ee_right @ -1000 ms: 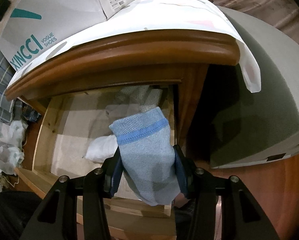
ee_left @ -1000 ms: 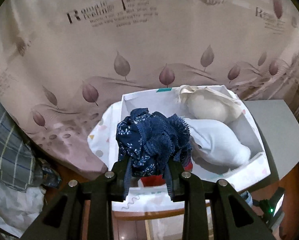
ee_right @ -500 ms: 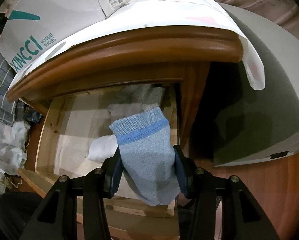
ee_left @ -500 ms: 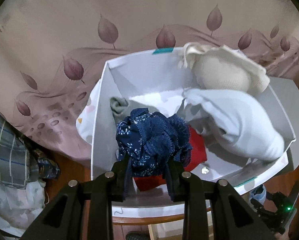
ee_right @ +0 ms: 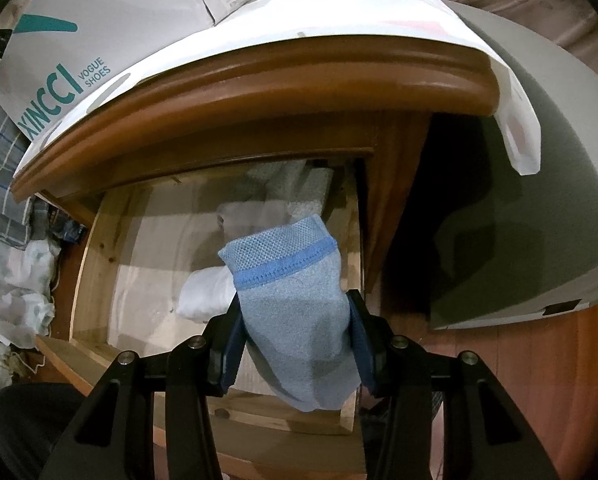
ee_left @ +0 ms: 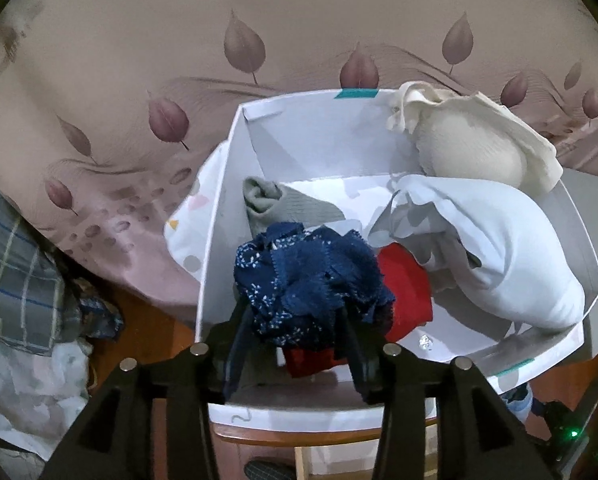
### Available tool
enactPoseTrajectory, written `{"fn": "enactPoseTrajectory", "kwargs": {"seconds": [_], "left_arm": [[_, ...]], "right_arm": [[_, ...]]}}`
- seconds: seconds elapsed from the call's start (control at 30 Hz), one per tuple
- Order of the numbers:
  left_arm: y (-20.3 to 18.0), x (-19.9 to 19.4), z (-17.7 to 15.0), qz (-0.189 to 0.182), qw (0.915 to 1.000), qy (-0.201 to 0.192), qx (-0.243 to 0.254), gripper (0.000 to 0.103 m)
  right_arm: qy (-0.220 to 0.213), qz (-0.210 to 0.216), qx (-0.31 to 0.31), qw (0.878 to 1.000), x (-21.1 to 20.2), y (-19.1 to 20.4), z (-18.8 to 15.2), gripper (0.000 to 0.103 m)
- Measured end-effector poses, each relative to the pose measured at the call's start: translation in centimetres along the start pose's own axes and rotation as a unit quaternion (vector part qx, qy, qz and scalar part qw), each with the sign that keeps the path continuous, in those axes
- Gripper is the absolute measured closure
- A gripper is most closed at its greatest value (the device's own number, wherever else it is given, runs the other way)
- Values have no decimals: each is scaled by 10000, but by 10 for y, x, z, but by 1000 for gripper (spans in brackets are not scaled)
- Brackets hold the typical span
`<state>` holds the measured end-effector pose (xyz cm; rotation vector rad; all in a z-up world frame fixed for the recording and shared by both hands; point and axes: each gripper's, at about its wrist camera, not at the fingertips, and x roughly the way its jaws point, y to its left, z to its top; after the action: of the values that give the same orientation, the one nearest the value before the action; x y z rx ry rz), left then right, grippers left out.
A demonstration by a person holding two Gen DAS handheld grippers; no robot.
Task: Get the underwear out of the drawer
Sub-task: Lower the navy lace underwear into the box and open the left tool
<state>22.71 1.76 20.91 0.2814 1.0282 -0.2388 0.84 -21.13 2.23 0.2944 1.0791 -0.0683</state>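
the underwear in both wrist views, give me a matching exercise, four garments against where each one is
Garments:
1. navy lace underwear
2. light blue underwear
3. red garment
4. cream garment

Places:
A. draped over the white box's far right corner
B. between the right gripper's jaws, above the open wooden drawer
C. between the left gripper's opening jaws, inside the box
D. low in the box, beside the navy piece

Pairs: 1-C, 2-B, 3-D, 4-A

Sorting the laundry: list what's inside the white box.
Inside the white box: a grey sock, red garment, white bundle, cream piece on the rim, and navy underwear between the opening left gripper. Anything beneath them is covered.
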Motion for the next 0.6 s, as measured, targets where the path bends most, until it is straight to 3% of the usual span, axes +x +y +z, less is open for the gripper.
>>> {"fn": "enactPoseTrajectory", "kwargs": {"seconds": [0.17, 0.4, 0.6], "left_arm": [[3, -20, -8, 153, 9992, -303, -198, 48], [2, -47, -26, 312, 9965, -722, -286, 47], [-3, -67, -60, 444, 9928, -1087, -248, 46]], "right_arm": [[18, -86, -56, 9999, 1, 2, -1, 59], [-42, -103, -104, 9999, 1, 6, -1, 59], [-42, -142, -259, 9996, 3, 15, -4, 59]]}}
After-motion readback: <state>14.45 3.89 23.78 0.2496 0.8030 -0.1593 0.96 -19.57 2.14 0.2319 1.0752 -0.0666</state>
